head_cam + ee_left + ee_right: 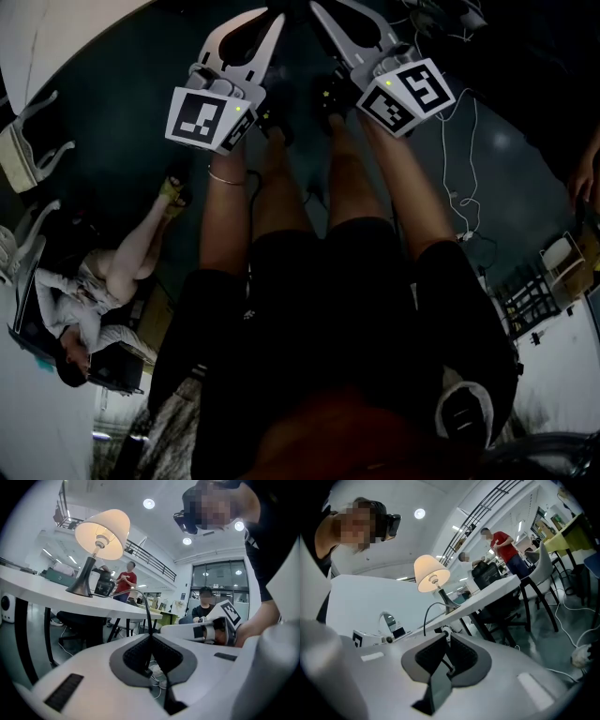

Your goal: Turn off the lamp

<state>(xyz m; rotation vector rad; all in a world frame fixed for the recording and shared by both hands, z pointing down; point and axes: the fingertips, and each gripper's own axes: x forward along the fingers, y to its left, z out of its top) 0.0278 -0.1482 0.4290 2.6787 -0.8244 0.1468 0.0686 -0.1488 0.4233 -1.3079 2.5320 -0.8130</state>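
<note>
The head view is dim and murky, and its floor [112, 141] is near black. Both gripper views are bright. Round ceiling lights [148, 503] and the lit lamp [103, 532] glow, slightly blown out. Fisheye bending and black corners frame every view. The left claw [150, 635] and right claw [442, 633] look soft up close.

1 lamp [102, 534], 1 lamp cable [146, 609]. 2 grippers: left gripper [150, 635], right gripper [443, 633]. 1 white table [33, 585]. 3 round ceiling lights [148, 503] in left gripper view. Bkgd: 1 person in red [126, 579] standing, 1 person in black [205, 604] seated.
</note>
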